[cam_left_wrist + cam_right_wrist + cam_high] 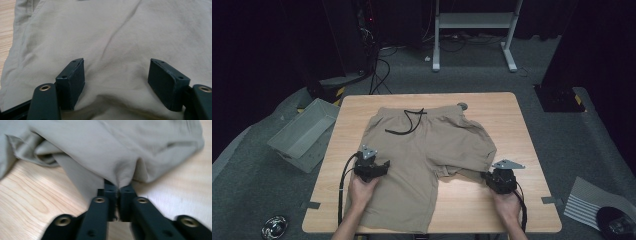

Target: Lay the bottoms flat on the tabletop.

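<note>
Khaki shorts with a black drawstring lie flat on the wooden table, waistband at the far side. My left gripper rests on the left leg of the shorts. In the left gripper view its jaws stand wide open, with the fabric spread flat between the pads and not pinched. My right gripper is at the hem of the right leg, near the table's right side. In the right gripper view it is shut on a pinched fold of the shorts.
A small grey round object sits at the table's far edge. On the floor are a grey bin at the left, a shiny round object at the bottom left, and striped paper at the right. A white frame stands behind.
</note>
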A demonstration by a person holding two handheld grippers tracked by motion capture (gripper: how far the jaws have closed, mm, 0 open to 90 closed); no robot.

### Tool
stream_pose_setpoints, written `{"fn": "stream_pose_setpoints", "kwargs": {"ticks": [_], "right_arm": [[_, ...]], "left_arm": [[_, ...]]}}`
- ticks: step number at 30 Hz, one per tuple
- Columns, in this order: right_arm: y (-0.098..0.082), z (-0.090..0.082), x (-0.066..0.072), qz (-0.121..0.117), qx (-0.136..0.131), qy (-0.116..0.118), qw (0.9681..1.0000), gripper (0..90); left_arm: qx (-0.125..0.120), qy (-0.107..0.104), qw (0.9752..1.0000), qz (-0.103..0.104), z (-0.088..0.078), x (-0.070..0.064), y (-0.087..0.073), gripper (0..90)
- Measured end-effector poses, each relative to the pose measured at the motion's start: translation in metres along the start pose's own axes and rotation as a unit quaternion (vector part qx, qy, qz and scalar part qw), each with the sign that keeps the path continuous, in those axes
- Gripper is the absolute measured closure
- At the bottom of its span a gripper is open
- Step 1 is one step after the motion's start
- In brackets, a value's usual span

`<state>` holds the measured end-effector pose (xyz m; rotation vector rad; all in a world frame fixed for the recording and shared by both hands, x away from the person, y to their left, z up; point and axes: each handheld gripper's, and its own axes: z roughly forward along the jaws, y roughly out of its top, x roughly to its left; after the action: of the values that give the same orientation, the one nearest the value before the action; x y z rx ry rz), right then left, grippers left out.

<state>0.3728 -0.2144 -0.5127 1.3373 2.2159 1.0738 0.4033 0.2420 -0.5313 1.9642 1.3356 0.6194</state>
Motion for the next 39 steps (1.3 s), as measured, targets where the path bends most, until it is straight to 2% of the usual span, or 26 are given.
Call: {"fn": "stream_pose_setpoints", "kwargs": {"ticks": [3,7,10,13,16,20,22,23,24,26,27,29,30,33,36,38,39], "right_arm": [[0.019,-0.009,0.003,-0.028,-0.014,-0.006,0.9995,89.2],[0.054,-0.017,0.008,-0.063,-0.036,-0.021,0.9971,89.1],[0.084,-0.015,0.016,-0.097,-0.041,-0.028,0.9941,89.1],[0.113,-0.002,0.027,-0.132,-0.038,-0.029,0.9901,89.0],[0.137,0.02,0.037,-0.149,-0.028,-0.025,0.9881,88.9],[0.162,0.059,0.051,-0.18,-0.004,-0.032,0.9831,88.9],[0.171,0.081,0.055,-0.183,0.009,-0.032,0.9825,88.8],[0.174,0.093,0.056,-0.179,0.019,-0.03,0.9832,88.8],[0.175,0.106,0.057,-0.169,0.032,-0.024,0.9847,88.3],[0.173,0.132,0.056,-0.148,0.075,-0.004,0.9861,83.0],[0.169,0.144,0.057,-0.145,0.096,0.003,0.9847,78.1],[0.16,0.16,0.058,-0.143,0.14,0.008,0.9797,71.4],[0.156,0.162,0.059,-0.151,0.143,0.005,0.9782,69.1],[0.157,0.147,0.055,-0.139,0.117,0.006,0.9834,58.5],[0.162,0.114,0.052,-0.134,0.056,0.015,0.9893,56.7],[0.163,0.091,0.049,-0.126,0.024,0.021,0.9915,56.3],[0.161,0.081,0.047,-0.128,0.013,0.02,0.9915,56.6]], "left_arm": [[0.0,-0.001,1.0,-0.003,0.0,0.0,0.0,29.5],[-0.001,-0.001,1.0,-0.003,0.0,-0.001,0.0,29.5],[-0.001,-0.002,1.0,-0.001,0.0,-0.001,0.0,29.5],[0.0,-0.003,1.0,-0.001,0.0,-0.001,0.0,29.5],[0.0,-0.003,1.0,0.0,0.0,-0.001,0.0,29.5],[0.0,-0.004,1.0,0.0,0.0,-0.001,0.0,29.5],[0.0,-0.004,1.0,0.0,0.0,-0.001,0.0,29.5],[0.0,-0.004,1.0,0.0,0.0,-0.001,0.0,29.5],[0.0,-0.004,1.0,0.0,0.0,-0.001,0.0,29.5],[0.0,-0.004,1.0,0.0,0.0,-0.001,0.0,29.5],[0.0,-0.004,1.0,0.0,0.0,-0.001,0.0,29.5],[0.0,-0.004,1.0,0.0,0.0,-0.001,0.0,29.5],[0.0,-0.004,1.0,0.0,0.0,-0.001,0.0,29.5],[0.0,-0.004,1.0,0.0,0.0,-0.001,0.0,29.5],[0.0,-0.004,1.0,0.0,0.0,-0.001,0.0,29.4],[0.0,-0.004,1.0,0.0,0.0,-0.001,0.0,29.4],[0.0,-0.004,1.0,0.0,0.0,-0.001,0.0,29.4]]}}
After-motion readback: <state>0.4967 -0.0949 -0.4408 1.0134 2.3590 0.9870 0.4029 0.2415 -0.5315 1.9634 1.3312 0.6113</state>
